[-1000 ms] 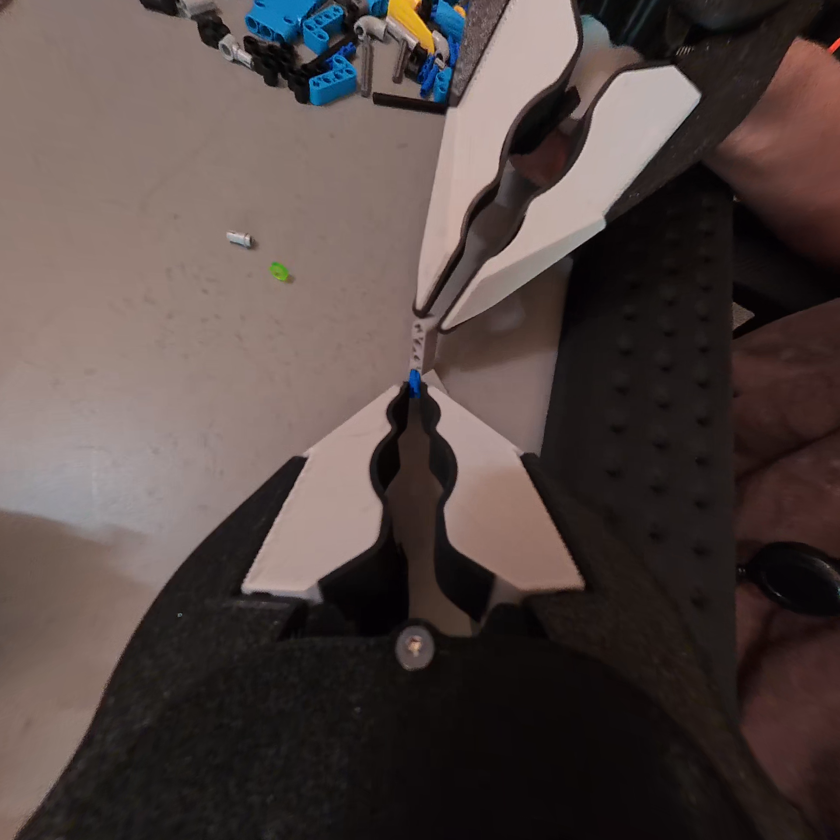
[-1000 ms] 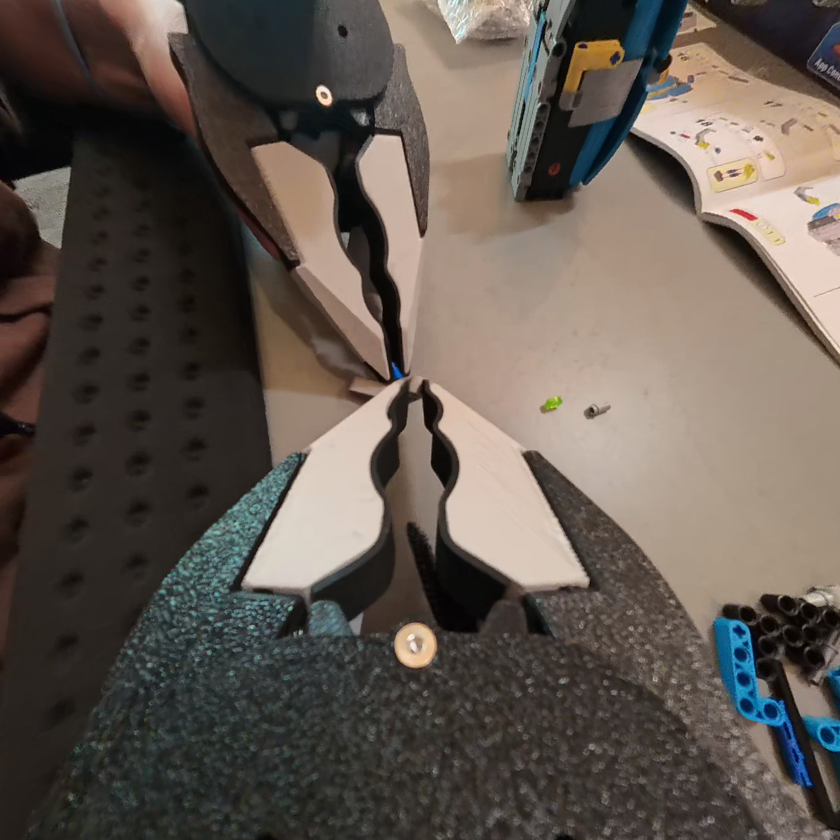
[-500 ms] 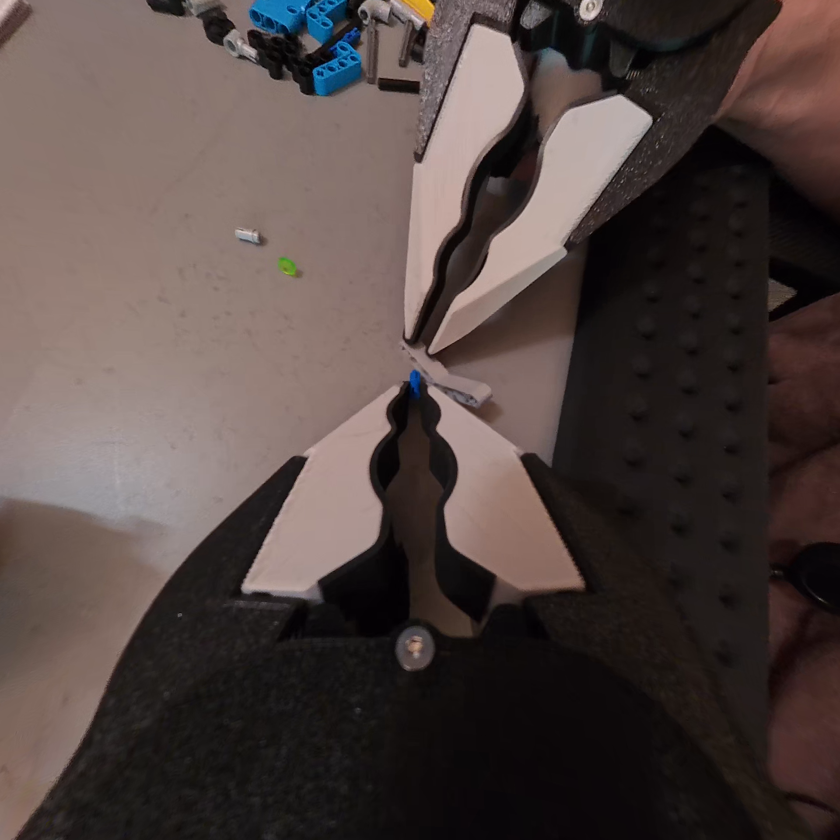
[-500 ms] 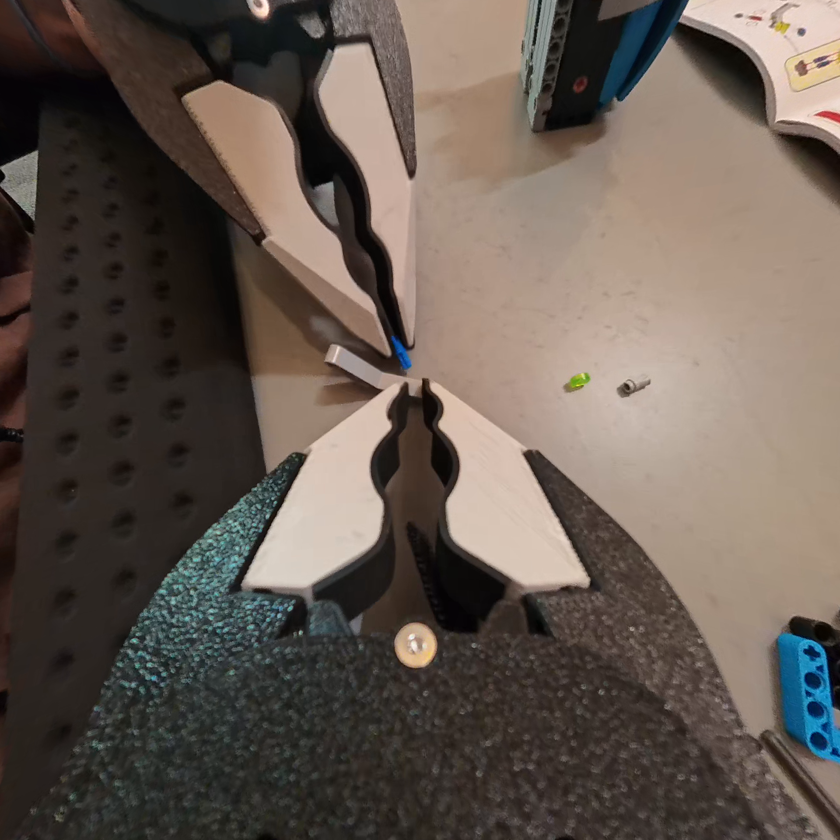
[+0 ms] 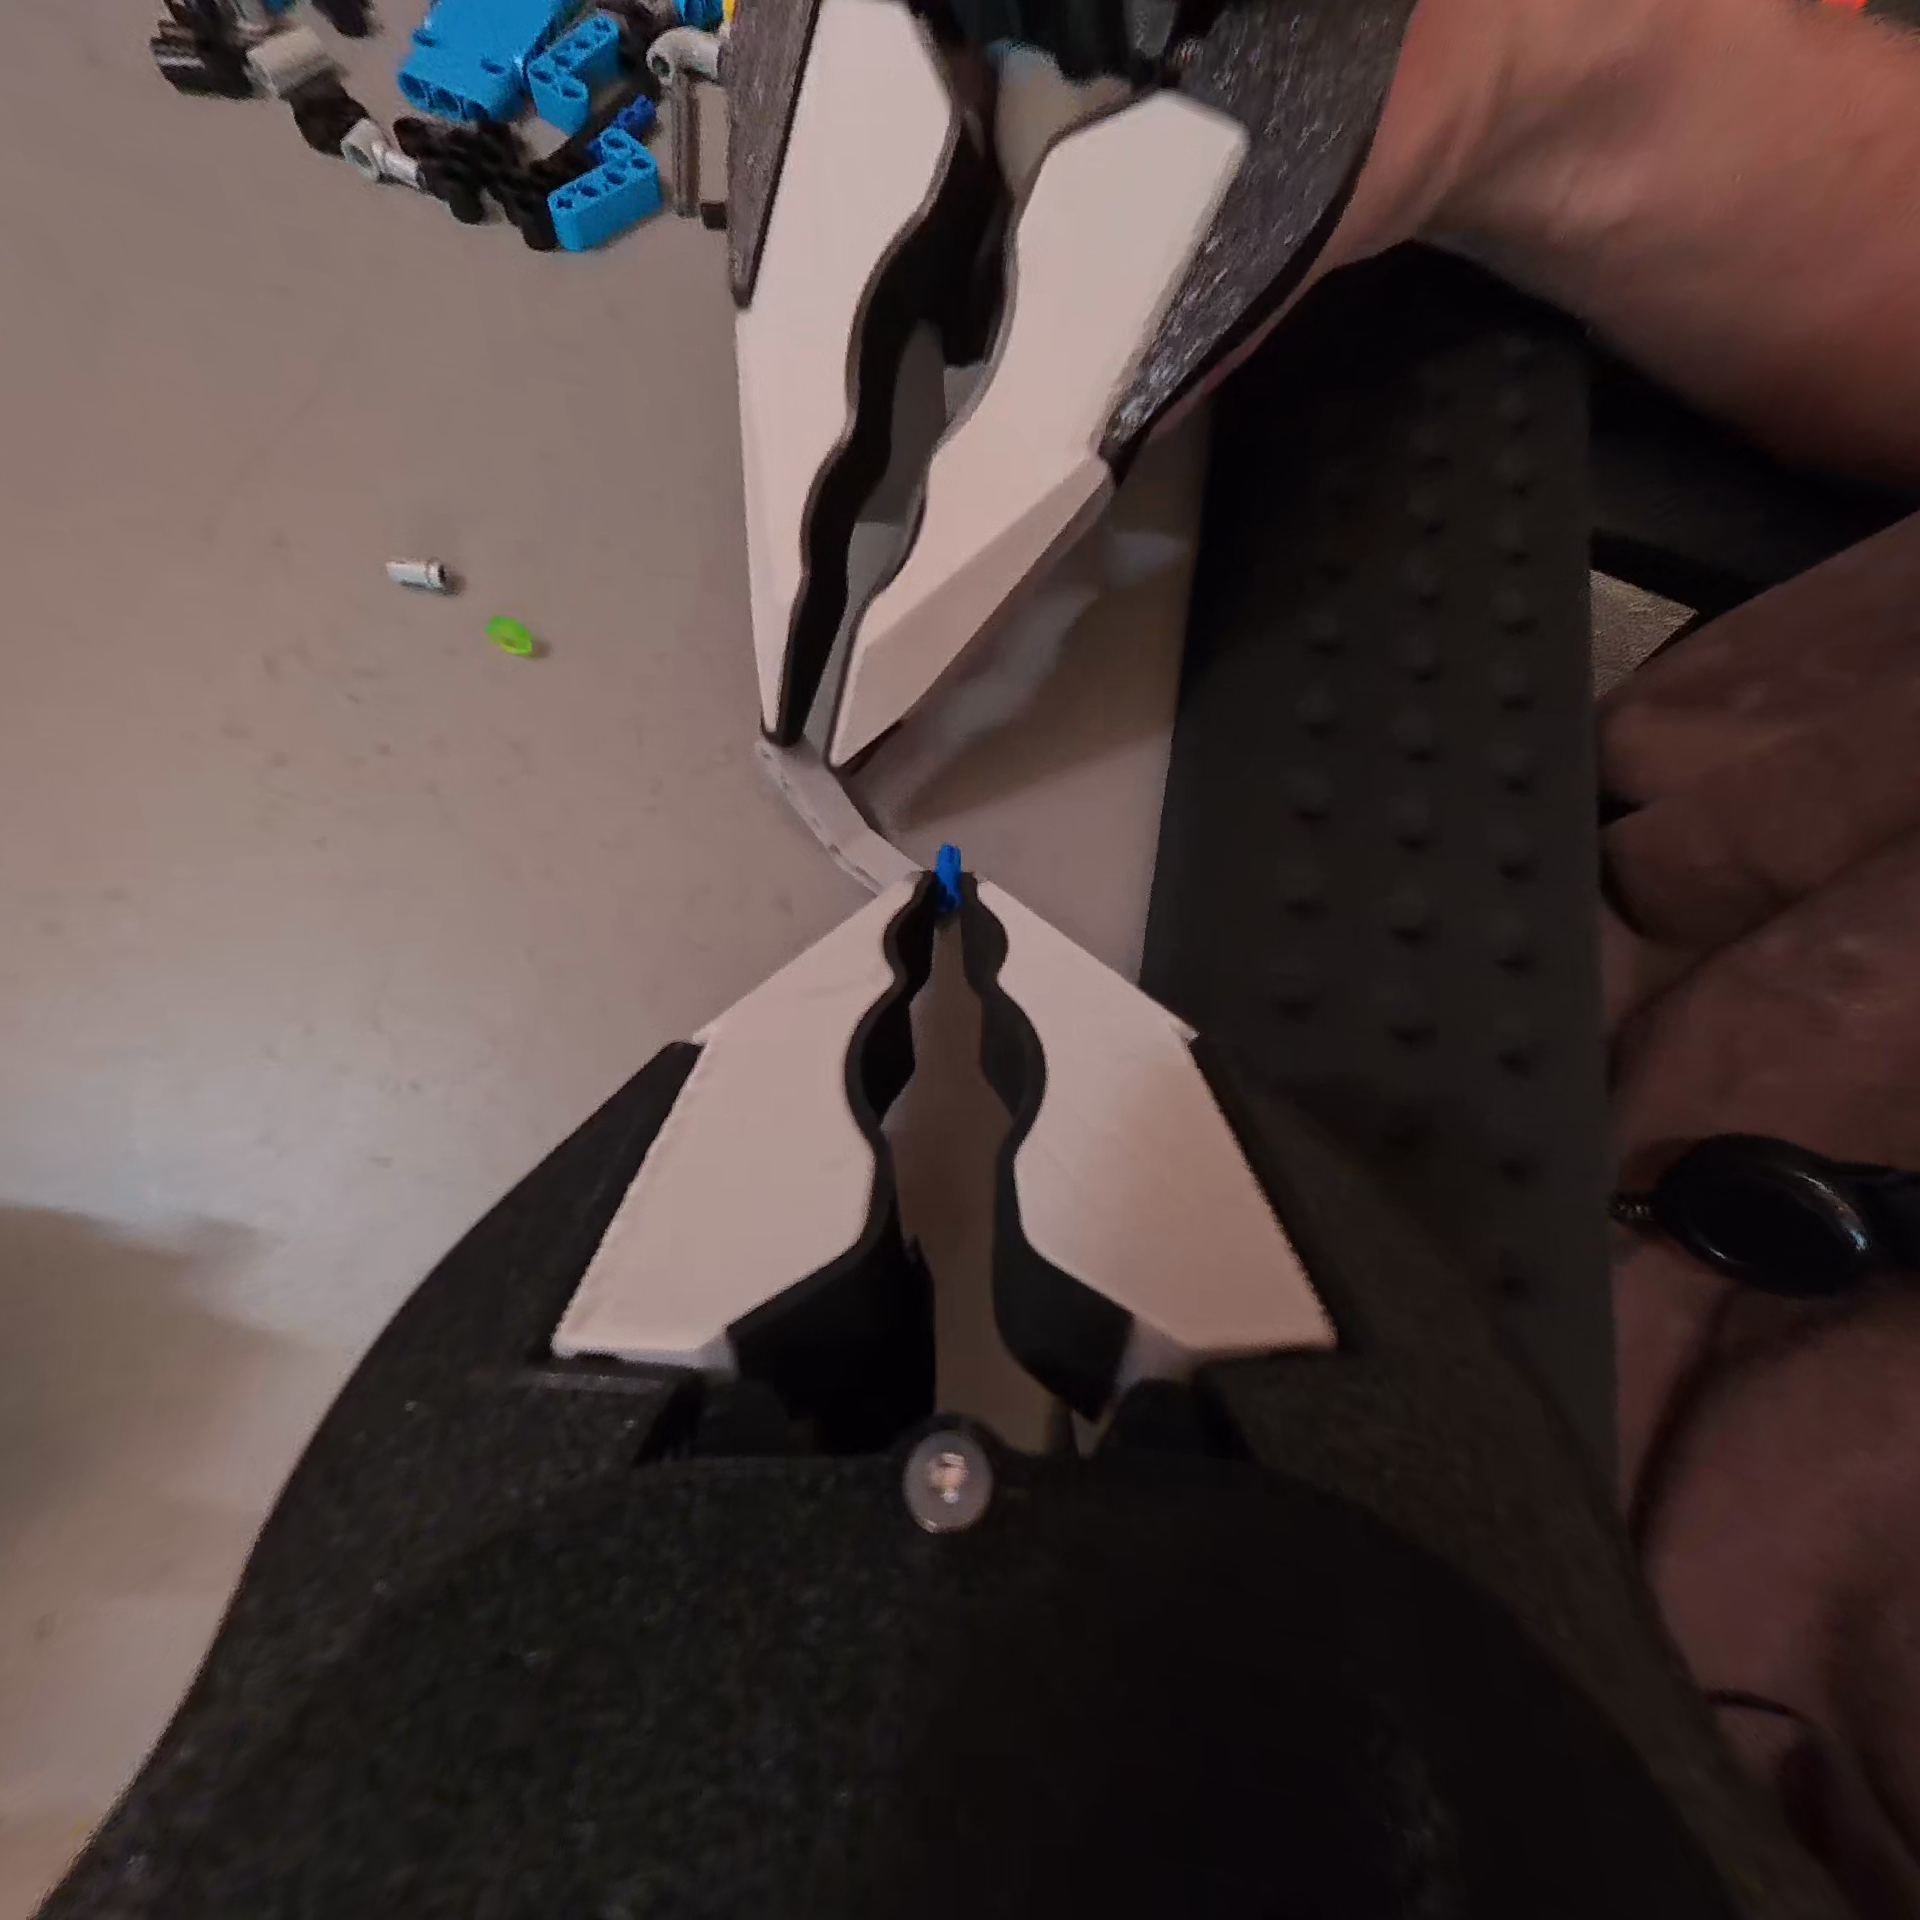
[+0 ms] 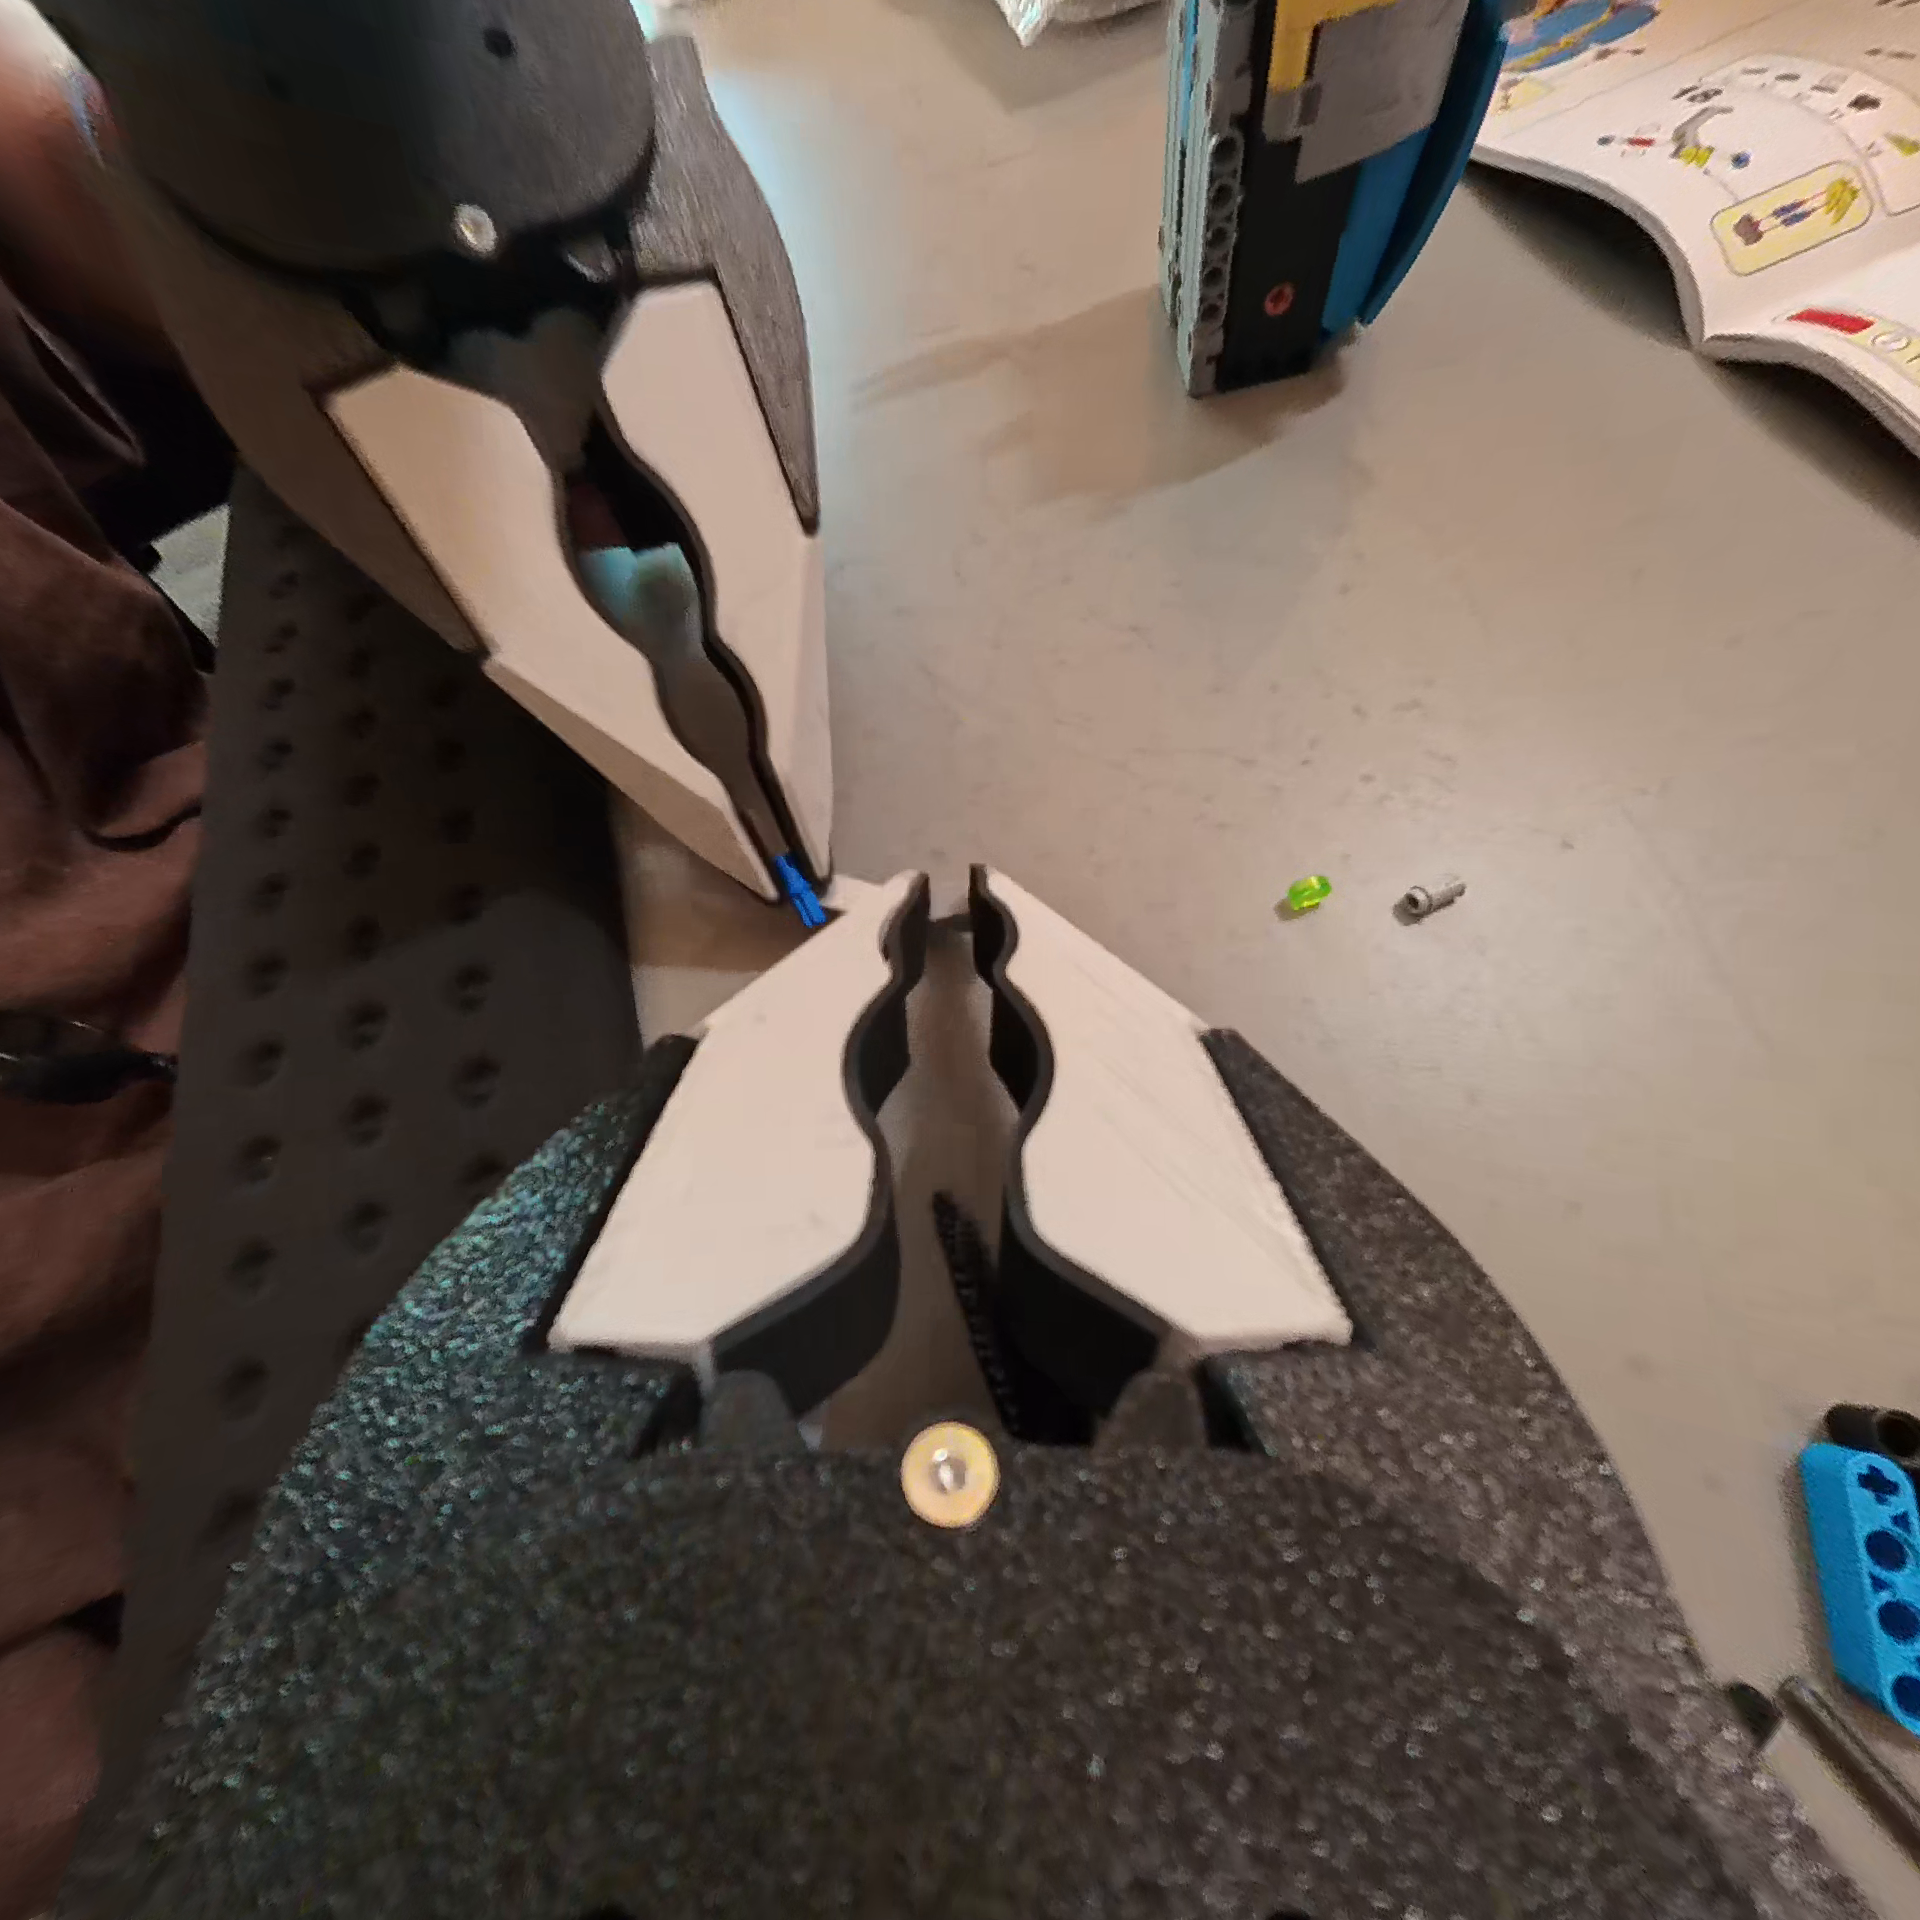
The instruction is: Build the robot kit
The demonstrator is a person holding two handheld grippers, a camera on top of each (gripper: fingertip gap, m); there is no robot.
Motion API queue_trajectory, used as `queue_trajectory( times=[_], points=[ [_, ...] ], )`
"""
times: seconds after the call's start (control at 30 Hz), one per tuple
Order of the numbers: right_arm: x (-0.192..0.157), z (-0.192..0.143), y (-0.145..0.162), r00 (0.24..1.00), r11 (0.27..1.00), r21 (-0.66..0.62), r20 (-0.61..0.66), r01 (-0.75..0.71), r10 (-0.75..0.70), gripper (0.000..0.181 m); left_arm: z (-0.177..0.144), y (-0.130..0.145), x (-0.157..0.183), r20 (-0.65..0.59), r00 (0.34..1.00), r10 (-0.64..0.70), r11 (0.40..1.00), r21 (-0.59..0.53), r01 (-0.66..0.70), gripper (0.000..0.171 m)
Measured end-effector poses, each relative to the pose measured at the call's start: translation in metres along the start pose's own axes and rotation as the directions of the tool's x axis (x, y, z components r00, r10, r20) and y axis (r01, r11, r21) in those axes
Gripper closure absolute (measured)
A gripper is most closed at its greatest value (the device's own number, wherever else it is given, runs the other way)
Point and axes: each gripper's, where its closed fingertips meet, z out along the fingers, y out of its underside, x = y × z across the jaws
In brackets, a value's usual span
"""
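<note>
Blue pin (image 5: 948, 871) is pinched at the tips of the left gripper (image 5: 943, 902), jaws narrowed onto it. L wrist view: the right gripper (image 5: 814, 746) comes in from the far side, tips closed on a grey beam (image 5: 831, 821) that slants toward the pin — contact between them can't be told. Far left, a grey connector (image 5: 416, 574) and green stud (image 5: 509, 635) lie on the table (image 5: 312, 883).

R wrist view: the beam is glimpsed between the right gripper's tips; a blue model (image 6: 1309, 177) and booklet (image 6: 1745, 187) are seen far right.
</note>
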Motion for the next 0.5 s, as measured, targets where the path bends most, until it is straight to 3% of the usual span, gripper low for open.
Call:
queue_trajectory(
  times=[0.23,0.5],
  points=[
    [0.0064,-0.0018,-0.0004,0.999,0.999,0.008,-0.036,-0.032,0.033,0.163,0.0037,0.0024,-0.0032,-0.039,0.995,-0.095,0.995,-0.004,0.095,0.168],
    [0.0069,0.0039,0.0029,0.997,0.998,-0.022,-0.063,-0.050,0.049,0.170,0.0044,0.0016,-0.0033,-0.046,0.993,-0.112,0.994,0.010,0.112,0.168]
  ],
)
